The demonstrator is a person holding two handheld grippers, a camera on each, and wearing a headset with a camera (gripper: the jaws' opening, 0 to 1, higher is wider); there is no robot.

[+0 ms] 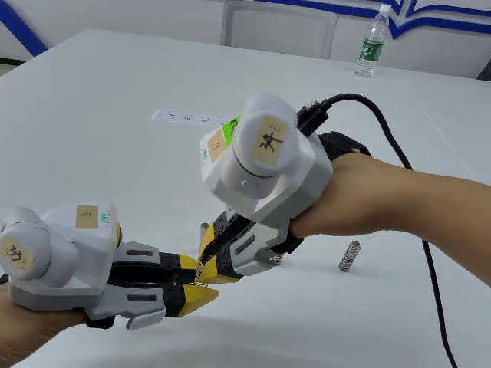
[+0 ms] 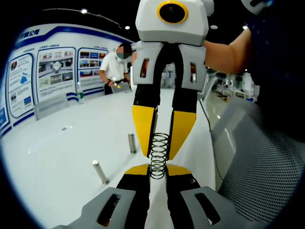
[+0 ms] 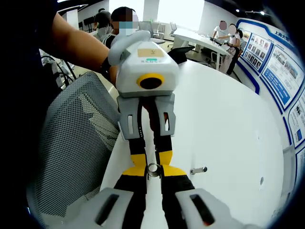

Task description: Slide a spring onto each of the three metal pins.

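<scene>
- the held spring (image 2: 159, 153) sits low centre in the left gripper view, bridged end to end between my two tools. the left gripper (image 2: 158, 170) is narrowed on its near end and the right gripper (image 3: 155, 171) is narrowed on its far end. i cannot tell which one bears the load.
- risk: a squeeze across the coils could bow the spring so it pops sideways, and from this height it would bounce off the table (image 1: 115, 92) and roll.
- risk: if both tools let go or pull at once during this pass, it drops or stretches. only one should release.
- risk: the right gripper's body covers the pin area at the centre of the head view, so i would be lowering onto a pin half blind. a tilted spring would catch on the pin's tip, or a jaw could knock the pin over.
- springs, three: the held one, a loose spring (image 1: 349, 255) lying right of centre in the head view, and one that looks already sleeved over a pin.
- pins, two that i can count: the sleeved pin (image 2: 131, 143) left of centre and the bare pin (image 2: 100, 171) lower left of it, both upright and apart. i cannot place the third.
- grippers, two. water bottle (image 1: 374, 42), one, upper right, well clear.
</scene>
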